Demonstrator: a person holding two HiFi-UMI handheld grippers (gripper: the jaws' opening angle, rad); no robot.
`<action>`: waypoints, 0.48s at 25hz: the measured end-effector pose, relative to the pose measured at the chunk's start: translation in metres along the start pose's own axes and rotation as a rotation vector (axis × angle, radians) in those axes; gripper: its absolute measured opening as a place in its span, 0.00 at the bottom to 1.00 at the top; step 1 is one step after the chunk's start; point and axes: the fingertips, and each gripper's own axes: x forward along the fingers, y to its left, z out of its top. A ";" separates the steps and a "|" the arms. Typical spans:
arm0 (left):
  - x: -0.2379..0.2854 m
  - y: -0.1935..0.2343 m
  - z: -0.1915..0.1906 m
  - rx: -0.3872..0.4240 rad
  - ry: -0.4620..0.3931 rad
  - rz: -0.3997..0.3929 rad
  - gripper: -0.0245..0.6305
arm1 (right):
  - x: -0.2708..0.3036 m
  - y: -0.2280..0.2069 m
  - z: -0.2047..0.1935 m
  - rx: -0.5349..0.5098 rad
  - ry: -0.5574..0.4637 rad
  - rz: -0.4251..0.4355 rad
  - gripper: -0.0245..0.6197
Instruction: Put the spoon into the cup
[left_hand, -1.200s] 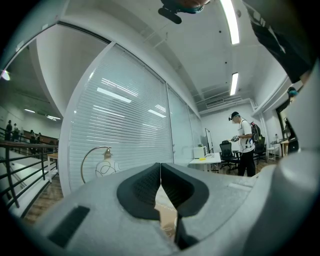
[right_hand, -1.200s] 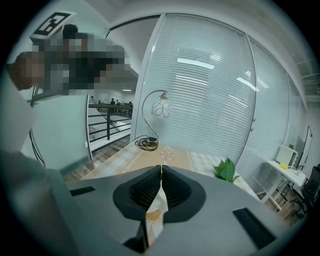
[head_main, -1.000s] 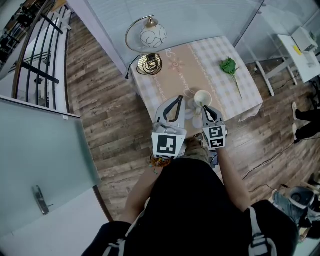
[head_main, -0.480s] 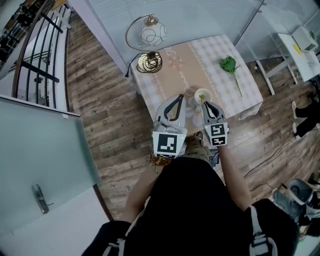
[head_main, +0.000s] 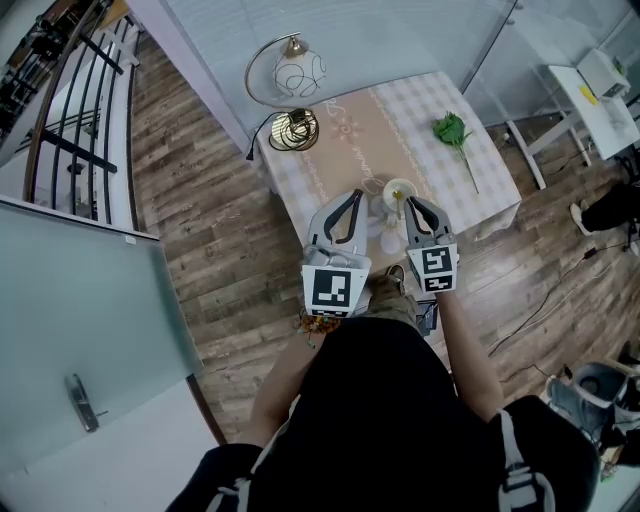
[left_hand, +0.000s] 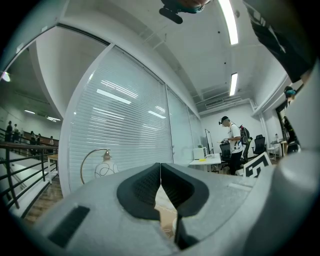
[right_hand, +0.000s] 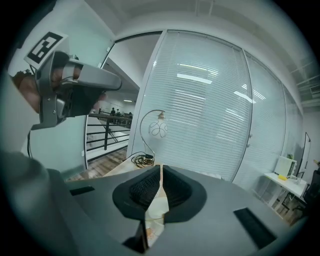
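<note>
Grippers numbered two, each grey plastic with a black-and-white marker cube at the rear, held side by side over the near edge of one small square table (head_main: 472, 196) dressed in a pale checked cloth and a tan runner. The left gripper (head_main: 358, 197) had its jaws pressed together at the tips. Its own view showed only a sliver of runner through the gap lower down, with nothing clamped. The right gripper (head_main: 411, 202) was the same, its ribbed black pads meeting at the tip and holding nothing I could see. One cup stood on the table, a small round white cup (head_main: 398, 189) on the runner. The right gripper's tips sat just beside its near rim, and the left gripper's tips were a little off to the cup's left. Of the spoon I was less sure. A single thin yellowish streak showed inside the cup's mouth, too small to name with confidence. One arched brass lamp with a white globe shade (head_main: 298, 75) stood at the far left corner. One green leafy sprig (head_main: 453, 130) lay towards the right edge, well apart from the cup. In the left gripper view, one person with a backpack (left_hand: 231, 145) stood by a white desk far off in the room.
</note>
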 end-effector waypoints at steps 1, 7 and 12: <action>0.000 0.000 0.001 0.002 -0.003 0.001 0.06 | -0.001 -0.001 0.006 -0.010 -0.012 -0.001 0.05; 0.001 -0.003 0.006 0.012 -0.017 0.003 0.06 | -0.009 -0.002 0.051 -0.054 -0.107 -0.011 0.05; 0.003 -0.006 0.015 0.023 -0.039 0.005 0.06 | -0.020 -0.004 0.092 -0.069 -0.190 -0.020 0.05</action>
